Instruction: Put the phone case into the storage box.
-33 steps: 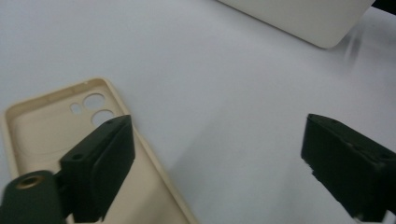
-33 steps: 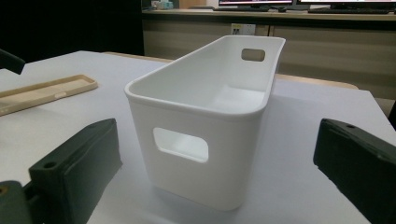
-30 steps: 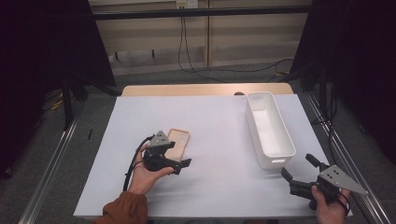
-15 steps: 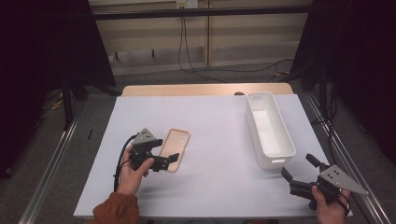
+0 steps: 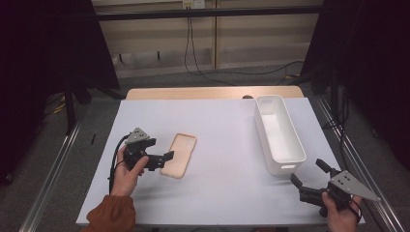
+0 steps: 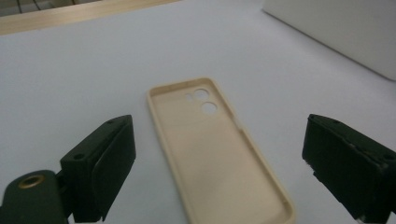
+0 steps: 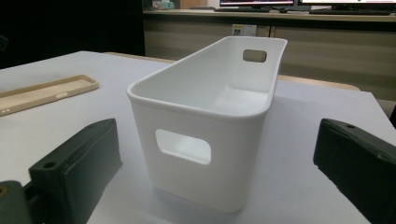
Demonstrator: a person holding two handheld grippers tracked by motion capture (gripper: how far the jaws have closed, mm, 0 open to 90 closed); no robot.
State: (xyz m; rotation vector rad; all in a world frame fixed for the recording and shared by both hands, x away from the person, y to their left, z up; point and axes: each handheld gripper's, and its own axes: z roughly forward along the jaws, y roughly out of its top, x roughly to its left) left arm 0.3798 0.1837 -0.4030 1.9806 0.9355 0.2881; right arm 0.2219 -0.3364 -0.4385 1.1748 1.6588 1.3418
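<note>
The phone case [image 5: 179, 155] lies flat on the white counter [image 5: 217, 125], hollow side up, its long axis running away from me with a slight lean to the right; the camera holes sit at the far end. My left claw [image 5: 164, 158] is spread wide just at the case's near left edge, jaws pointing right toward it, one on each side of its near end in the left gripper view. My left hand [image 5: 128, 169] grips from below, wrist bent. My right claw [image 5: 309, 179], also spread, rests near the bin [image 5: 279, 133], well apart from the case.
</note>
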